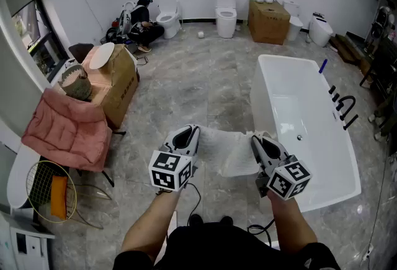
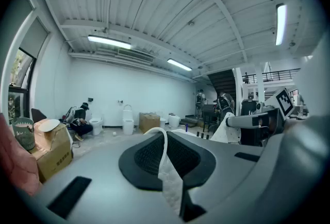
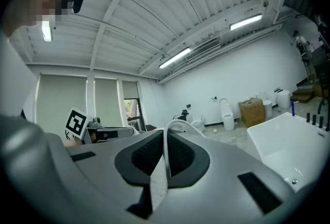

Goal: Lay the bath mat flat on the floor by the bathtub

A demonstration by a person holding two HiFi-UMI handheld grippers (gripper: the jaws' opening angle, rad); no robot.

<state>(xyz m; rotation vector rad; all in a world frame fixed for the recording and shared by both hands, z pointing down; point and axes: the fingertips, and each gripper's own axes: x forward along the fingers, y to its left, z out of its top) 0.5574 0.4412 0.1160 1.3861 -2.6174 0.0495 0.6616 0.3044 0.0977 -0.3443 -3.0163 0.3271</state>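
Fingers (image 1: 184,139) pinch the bath mat (image 1: 228,152) above marbled floor (image 1: 205,76) beside bathtub (image 1: 286,96).

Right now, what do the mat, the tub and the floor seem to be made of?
The mat looks like thin white fabric: it sags and folds. The tub: glossy white acrylic or enamel, smooth shine. The floor: grey veined tile, perhaps marble, polished.

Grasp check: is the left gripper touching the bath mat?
Touching: the left gripper is clamped on the bath mat, plain in the left gripper view.
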